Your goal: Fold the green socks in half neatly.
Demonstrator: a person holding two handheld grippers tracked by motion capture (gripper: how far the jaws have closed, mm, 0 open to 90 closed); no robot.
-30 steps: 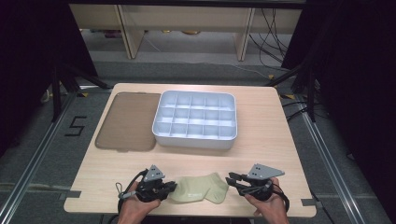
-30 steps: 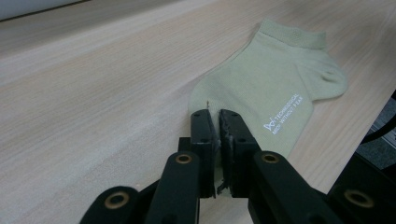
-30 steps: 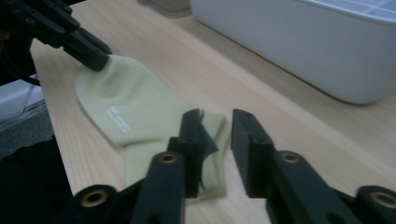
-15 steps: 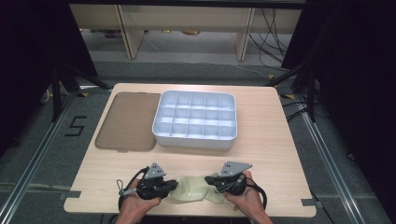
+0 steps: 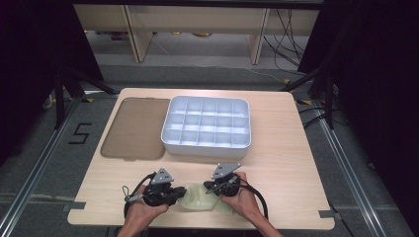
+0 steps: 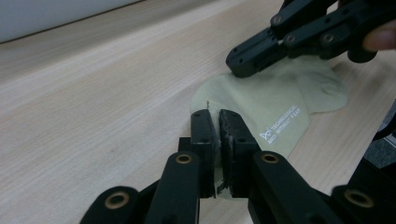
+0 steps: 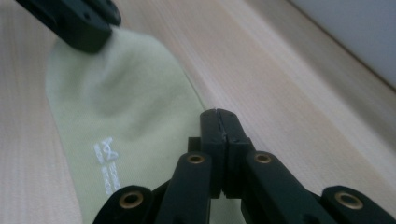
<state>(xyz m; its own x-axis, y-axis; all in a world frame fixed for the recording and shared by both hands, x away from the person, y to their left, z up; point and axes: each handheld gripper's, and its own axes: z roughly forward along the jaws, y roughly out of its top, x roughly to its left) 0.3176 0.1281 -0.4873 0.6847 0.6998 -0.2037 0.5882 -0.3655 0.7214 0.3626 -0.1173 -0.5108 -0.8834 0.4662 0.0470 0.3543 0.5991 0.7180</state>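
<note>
Wooden table [image 5: 276, 163], near edge: pale green sock [image 5: 197, 200] flat betw. both grippers. L gripper [image 6: 219, 122] clamped on sock edge, prob. anchoring it. R gripper [image 7: 219, 121] jaws closed, nothing visible betw. them, at opposite edge. Compartment tray [image 5: 206, 126] & brown lid [image 5: 133, 128] further back.

A light wooden table [image 5: 281, 148] is seen, its grain running across the top. Toward the far middle a white compartment tray [image 5: 206, 126] is set — a grid of small square cells. Just beside it, on the left, a flat brown lid [image 5: 133, 127] is laid directly on the wood, its edge close to the tray's wall. Near the front edge a pale green cloth [image 5: 197, 197] with small white print is spread — partly rumpled, flat against the tabletop. The right part of the surface is left bare wood.
</note>
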